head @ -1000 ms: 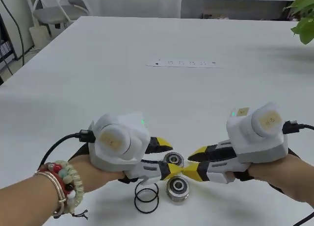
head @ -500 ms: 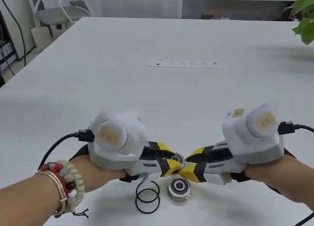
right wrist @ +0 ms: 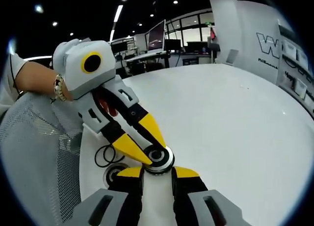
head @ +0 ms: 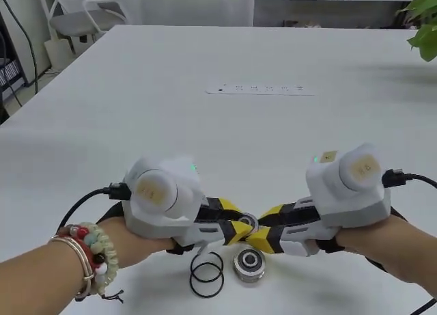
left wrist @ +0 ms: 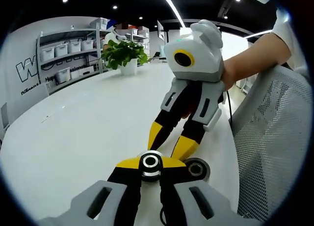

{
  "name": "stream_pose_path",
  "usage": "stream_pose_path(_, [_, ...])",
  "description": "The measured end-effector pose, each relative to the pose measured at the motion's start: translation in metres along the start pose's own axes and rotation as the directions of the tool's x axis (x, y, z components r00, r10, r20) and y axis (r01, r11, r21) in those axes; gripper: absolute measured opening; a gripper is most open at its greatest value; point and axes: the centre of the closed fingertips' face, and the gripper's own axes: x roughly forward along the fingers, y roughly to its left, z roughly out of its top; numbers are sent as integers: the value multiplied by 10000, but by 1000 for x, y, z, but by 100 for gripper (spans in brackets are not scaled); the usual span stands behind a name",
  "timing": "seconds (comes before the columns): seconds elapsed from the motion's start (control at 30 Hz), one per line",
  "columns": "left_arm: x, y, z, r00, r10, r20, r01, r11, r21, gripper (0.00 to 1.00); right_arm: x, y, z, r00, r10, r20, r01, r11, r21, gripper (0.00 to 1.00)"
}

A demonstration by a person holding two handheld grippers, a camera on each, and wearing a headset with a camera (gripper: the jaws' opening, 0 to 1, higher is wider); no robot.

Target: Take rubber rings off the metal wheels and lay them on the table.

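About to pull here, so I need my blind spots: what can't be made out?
- Head view: held wheel rim, covered by left gripper and right gripper; ring on it or not, unclear.
- Left gripper view: table wheel partly behind a jaw.
- Right gripper view: rubber rings partly behind the left gripper.

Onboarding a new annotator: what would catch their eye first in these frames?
The left gripper and right gripper meet tip to tip low in the head view, both pinching one small wheel above the table. Just under them a second wheel lies on the table, with two black rings beside it.
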Motion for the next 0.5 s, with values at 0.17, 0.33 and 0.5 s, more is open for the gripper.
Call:
stream_pose_path(0.17, [1, 0, 0, 10000, 12, 20, -12, 10000, -6, 9, 0, 0, 0, 10000, 4, -33, -5, 9997, -237, 19])
stream_pose_path(0.33, [1, 0, 0, 10000, 31, 23, -31, 10000, -9, 9, -1, 0, 1, 10000, -4, -71, 0, 9984, -568, 18])
stream_pose_path(0.5, [2, 1, -1, 10000, 22, 51, -21, 10000, -42, 9, -1, 0, 0, 9999, 3, -142, -11, 9983, -584, 17])
